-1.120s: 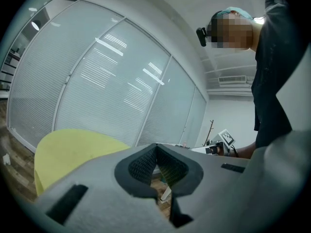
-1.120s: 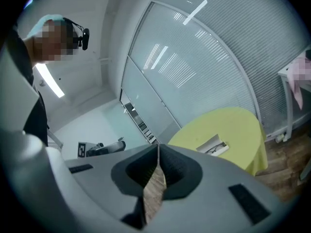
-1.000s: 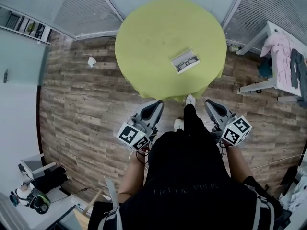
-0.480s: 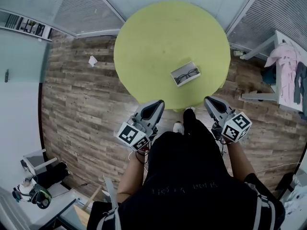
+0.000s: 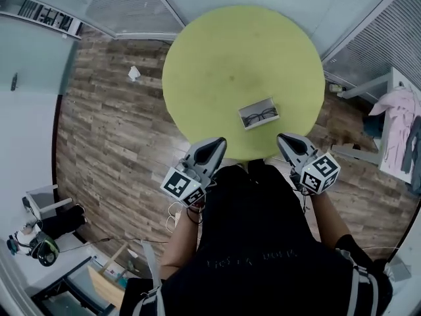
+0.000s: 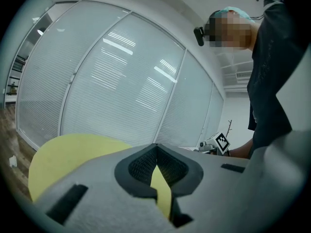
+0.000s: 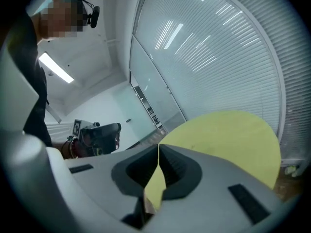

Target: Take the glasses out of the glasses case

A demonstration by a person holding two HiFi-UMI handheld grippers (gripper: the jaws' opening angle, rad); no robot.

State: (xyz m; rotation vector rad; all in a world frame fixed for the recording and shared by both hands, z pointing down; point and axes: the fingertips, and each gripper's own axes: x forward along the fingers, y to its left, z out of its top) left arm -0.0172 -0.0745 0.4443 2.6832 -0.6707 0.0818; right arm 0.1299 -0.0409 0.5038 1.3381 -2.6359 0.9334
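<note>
An open white glasses case (image 5: 258, 113) lies on the round yellow-green table (image 5: 223, 58), toward its near right part, with black-framed glasses (image 5: 261, 116) inside. My left gripper (image 5: 216, 141) hangs at the table's near edge, left of the case, shut and empty. My right gripper (image 5: 283, 139) is held just below and right of the case, also shut with nothing in it. In both gripper views the jaws meet at their tips, and only the yellow tabletop (image 6: 73, 154) (image 7: 228, 140) shows beyond; the case is out of sight there.
Wood-plank floor (image 5: 105, 143) surrounds the table. A crumpled white scrap (image 5: 133, 73) lies on the floor at the left. Frosted glass walls with blinds stand behind the table. A white table with pink clothing (image 5: 401, 117) is at the right; bags and gear (image 5: 39, 242) lie at lower left.
The person has stepped closer to the table, so the table and case sit nearer to both grippers. Both grippers stay shut and held at the same height.
</note>
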